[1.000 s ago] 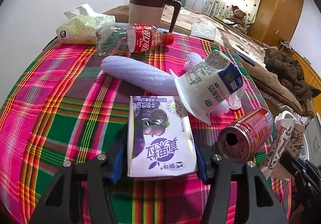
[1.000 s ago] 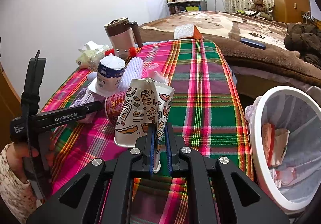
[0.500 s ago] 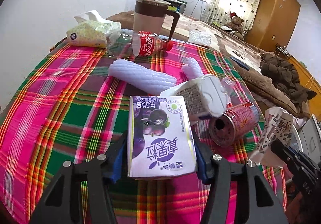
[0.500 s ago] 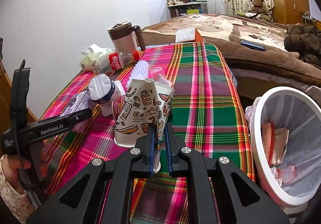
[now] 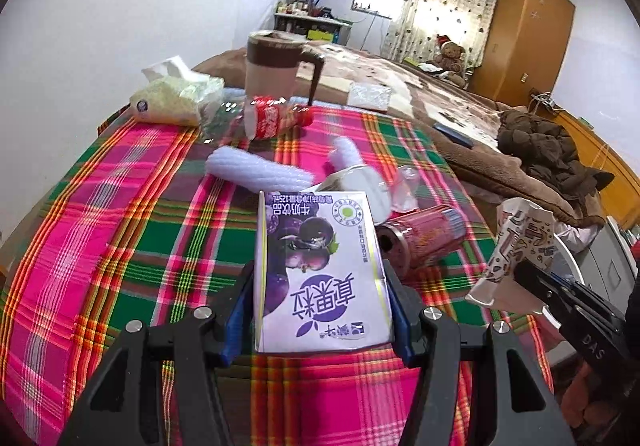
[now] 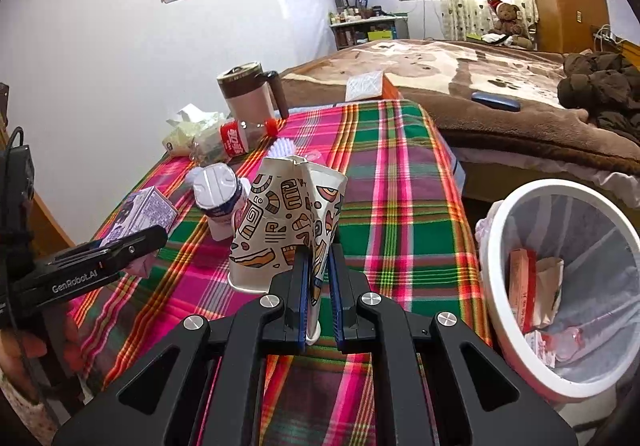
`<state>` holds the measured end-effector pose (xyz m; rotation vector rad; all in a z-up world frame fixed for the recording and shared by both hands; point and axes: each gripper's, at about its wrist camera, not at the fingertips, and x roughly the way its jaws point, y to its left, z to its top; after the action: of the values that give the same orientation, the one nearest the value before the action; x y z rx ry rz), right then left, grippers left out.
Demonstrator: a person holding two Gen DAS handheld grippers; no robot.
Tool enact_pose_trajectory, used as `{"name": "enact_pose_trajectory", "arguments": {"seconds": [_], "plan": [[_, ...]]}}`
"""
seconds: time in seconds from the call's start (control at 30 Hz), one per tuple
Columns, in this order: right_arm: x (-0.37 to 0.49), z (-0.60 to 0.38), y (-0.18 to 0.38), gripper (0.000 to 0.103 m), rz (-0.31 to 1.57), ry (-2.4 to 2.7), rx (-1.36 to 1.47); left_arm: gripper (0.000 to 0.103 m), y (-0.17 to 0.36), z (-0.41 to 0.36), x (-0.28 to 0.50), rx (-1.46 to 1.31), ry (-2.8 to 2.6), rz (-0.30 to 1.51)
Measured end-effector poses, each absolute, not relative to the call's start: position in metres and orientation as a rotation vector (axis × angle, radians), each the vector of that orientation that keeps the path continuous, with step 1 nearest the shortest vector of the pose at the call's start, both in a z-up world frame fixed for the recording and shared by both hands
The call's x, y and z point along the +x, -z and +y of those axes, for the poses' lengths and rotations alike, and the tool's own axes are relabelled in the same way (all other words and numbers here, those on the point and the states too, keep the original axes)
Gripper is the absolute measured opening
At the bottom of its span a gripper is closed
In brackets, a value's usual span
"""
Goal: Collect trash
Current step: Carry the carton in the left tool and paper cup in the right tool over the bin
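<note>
Right wrist view: crumpled cup [image 6: 288,222] beside bin rim [image 6: 490,246], seemingly apart.

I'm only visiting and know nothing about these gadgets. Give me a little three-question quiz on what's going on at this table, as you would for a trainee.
1. True or false: the left gripper is clamped on a purple milk carton.
2. What does the right gripper hold? A) a red can B) a crushed patterned paper cup C) a tissue pack
3. In the right wrist view, on which side of the plaid table does the white waste bin stand, and does it already hold anything?

Key
1. True; its blue pads press on both sides of the carton.
2. B, the crushed patterned paper cup.
3. To the right of the table; it already holds some wrappers and cartons.
</note>
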<state>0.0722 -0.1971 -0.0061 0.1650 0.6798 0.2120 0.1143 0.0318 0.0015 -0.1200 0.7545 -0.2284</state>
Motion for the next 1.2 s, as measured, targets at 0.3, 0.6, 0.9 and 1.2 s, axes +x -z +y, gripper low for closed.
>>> {"name": "enact_pose_trajectory", "arguments": {"seconds": [0.3,0.6,0.9,1.2], "plan": [[0.063,-0.219,-0.003,0.01,0.648,-0.158,0.18,0.059,-0.017,0.003,0.102,-0.079,0.298,0.708],[0.054,-0.253,-0.008,0.01,0.62,-0.074,0.204,0.059,-0.029,-0.045,0.098,-0.036,0.41,0.679],[0.04,-0.298,-0.015,0.01,0.586,0.053,0.222,0.059,-0.038,-0.098,0.095,0.018,0.524,0.656],[0.035,-0.339,-0.012,0.01,0.595,0.178,0.227,0.059,-0.037,-0.159,0.098,0.057,0.65,0.677]]}}
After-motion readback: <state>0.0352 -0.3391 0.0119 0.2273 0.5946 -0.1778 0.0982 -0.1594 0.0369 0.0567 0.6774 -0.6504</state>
